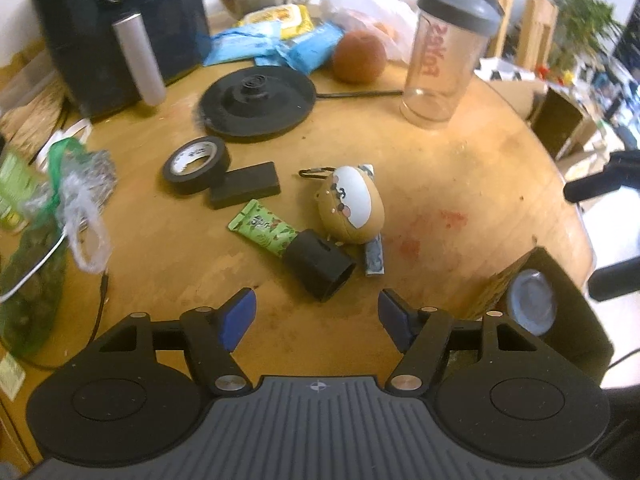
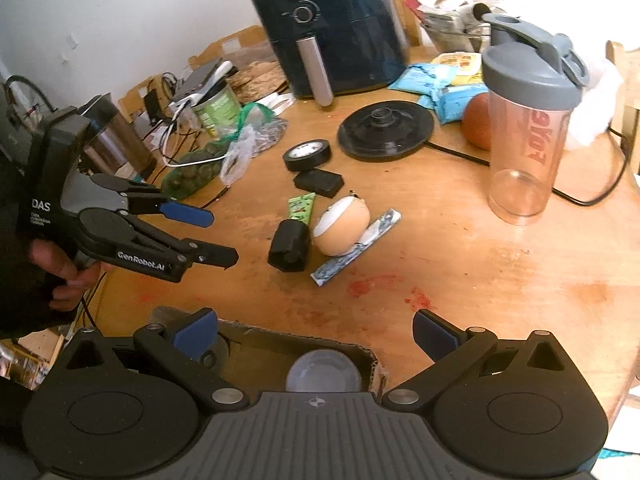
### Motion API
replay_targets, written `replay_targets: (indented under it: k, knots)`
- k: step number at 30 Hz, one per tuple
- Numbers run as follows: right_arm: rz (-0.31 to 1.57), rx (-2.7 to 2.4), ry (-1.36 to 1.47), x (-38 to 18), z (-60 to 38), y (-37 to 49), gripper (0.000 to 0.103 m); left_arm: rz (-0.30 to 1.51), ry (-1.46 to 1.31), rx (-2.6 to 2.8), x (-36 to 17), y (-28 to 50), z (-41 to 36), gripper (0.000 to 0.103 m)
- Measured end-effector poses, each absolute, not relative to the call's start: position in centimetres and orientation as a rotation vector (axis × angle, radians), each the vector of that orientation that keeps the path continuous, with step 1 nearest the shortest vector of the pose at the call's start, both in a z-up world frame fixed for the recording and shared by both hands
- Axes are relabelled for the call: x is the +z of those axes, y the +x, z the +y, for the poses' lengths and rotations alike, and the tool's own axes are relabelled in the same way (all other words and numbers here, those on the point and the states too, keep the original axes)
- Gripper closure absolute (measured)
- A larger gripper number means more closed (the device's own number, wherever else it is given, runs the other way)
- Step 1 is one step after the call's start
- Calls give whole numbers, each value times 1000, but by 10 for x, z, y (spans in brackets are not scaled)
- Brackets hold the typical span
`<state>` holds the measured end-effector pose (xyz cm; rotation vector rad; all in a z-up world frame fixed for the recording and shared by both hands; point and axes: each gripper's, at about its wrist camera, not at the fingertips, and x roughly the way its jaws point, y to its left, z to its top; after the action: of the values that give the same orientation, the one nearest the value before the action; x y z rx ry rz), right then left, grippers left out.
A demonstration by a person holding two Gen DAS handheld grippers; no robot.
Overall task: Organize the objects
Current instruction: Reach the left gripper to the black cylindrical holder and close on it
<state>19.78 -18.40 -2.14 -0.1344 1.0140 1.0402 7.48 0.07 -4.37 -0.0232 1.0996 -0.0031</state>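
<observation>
1. Both claws gape wide, holding nothing: left gripper (image 1: 316,312), right gripper (image 2: 316,330).
2. Mid-frame pile: black plastic cylinder (image 1: 319,265) touching tan egg-shaped plush toy (image 1: 352,208) and green tube (image 1: 264,229). Grabbing one probably nudges the others.
3. Bare wood at right; cardboard box (image 2: 256,344) crowds the bottom edge.

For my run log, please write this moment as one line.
left gripper: open, empty | right gripper: open, empty | nearest: black cylinder | cardboard box: near edge

Round wooden table (image 2: 500,280), white wall (image 2: 120,20)
</observation>
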Motion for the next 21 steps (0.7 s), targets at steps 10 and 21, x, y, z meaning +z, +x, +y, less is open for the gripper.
replay_targets:
  k: [10, 21]
  knots:
    - [1039, 950, -100, -25, -197, 195, 0, 1115, 98, -105, -65, 105, 0, 36]
    - [1054, 869, -72, -27, -213, 190, 0, 1136, 137, -183, -86, 129, -2, 36]
